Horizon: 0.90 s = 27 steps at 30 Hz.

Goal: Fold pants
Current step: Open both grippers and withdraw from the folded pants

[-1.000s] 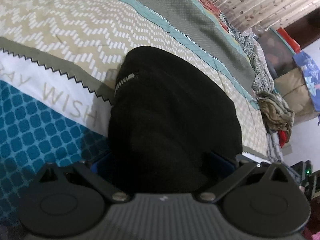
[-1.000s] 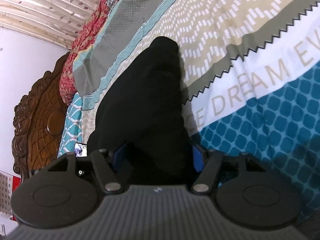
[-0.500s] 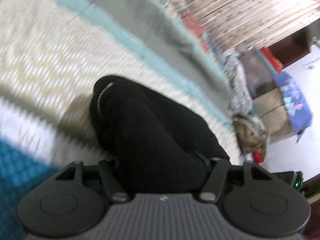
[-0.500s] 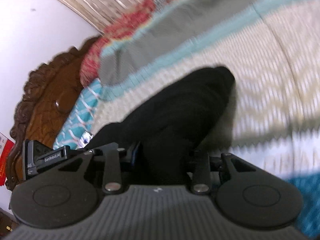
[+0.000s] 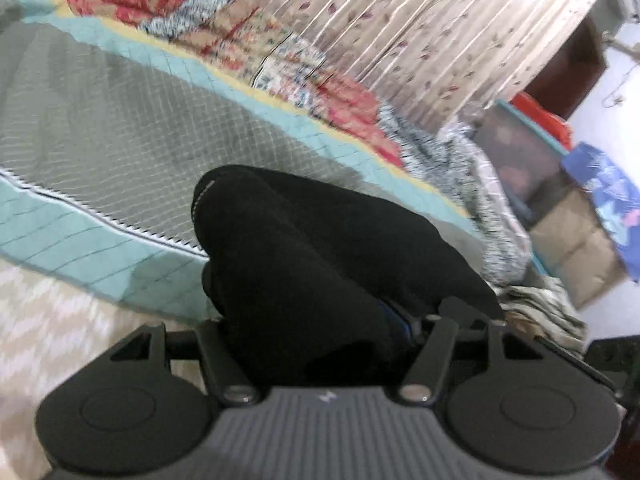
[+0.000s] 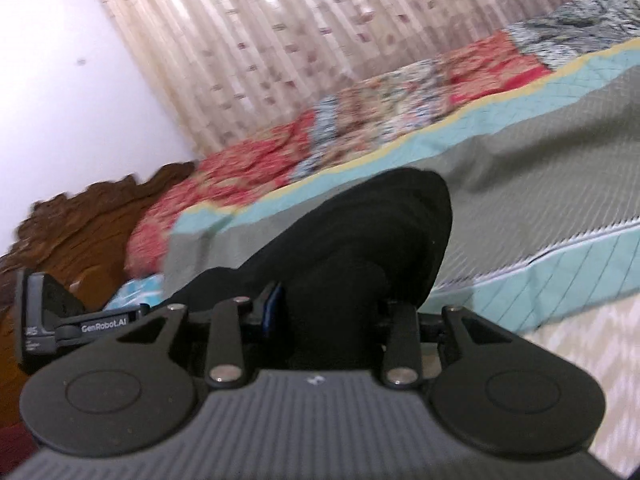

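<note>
Left gripper [image 5: 320, 320]: jaws pinched on a thick bunch of the black fabric pants [image 5: 320, 248], cloth packed between the blue-edged pads. Jaws closed in from wide within the last second, no longer closing. Right gripper [image 6: 332, 312]: same, clamped on another bunch of the pants [image 6: 360, 240], narrower grip, one blue pad [image 6: 274, 308] visible against the cloth.

Pants are lifted clear of the patterned quilted bedspread [image 5: 100, 140], bunched into a dark mound hanging from both grippers, over the grey and teal bands toward the bed's far edge. In the left wrist view a light stitched seam [image 5: 198, 200] runs along the front left fold.

Beyond: crumpled red floral blanket [image 6: 248, 168] along the far edge of the bed, beige leaf-print curtain [image 6: 300, 40] behind it, carved dark wooden headboard [image 6: 88, 216] at the left end in the right wrist view. Left wrist view shows stacked boxes and cloth piles [image 5: 568, 208] past the bed's right end. Both frames motion-blurred.
</note>
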Available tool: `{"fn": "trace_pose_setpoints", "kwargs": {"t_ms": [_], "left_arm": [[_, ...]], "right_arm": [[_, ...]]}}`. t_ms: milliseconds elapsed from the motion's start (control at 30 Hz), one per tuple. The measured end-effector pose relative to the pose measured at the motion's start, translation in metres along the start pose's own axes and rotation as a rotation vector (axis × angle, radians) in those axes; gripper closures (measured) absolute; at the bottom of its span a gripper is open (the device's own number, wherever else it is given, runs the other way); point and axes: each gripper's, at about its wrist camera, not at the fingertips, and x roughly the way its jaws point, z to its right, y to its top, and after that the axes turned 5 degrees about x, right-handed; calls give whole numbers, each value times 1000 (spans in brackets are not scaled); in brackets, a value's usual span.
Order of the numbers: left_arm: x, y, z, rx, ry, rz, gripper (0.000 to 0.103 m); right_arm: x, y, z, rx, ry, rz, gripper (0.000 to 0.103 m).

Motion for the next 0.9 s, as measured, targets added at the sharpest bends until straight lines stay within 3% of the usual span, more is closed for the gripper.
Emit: {"fn": "trace_pose_setpoints", "kwargs": {"t_ms": [67,167,200,233,267,400,500,633,900], "left_arm": [[33,-1,-7,5,28,-36,43],[92,-14,-20,25,149,-155,32],[105,-19,-25,22,190,-194,14],[114,-27,-29,10,220,-209,6],[112,-30,-28,14,221,-185,5],[104,-34,-21,23,262,-179,2],[89,-27,-17,-6,296,-179,3],[58,-35,0,37,383,-155,3],[-7,-82,41,206,557,-164,3]], "right_arm": [[22,2,25,17,-61,-2,64],[52,-9,67,117,-169,-70,63],[62,-16,82,167,-217,-109,57],[67,-24,93,208,-251,-140,50],[67,-30,103,250,-256,-128,43],[54,-35,107,277,-232,-108,35],[47,-29,93,255,-294,-80,25],[24,-31,82,230,-310,-54,24],[-25,-76,49,189,-337,-76,19]]}}
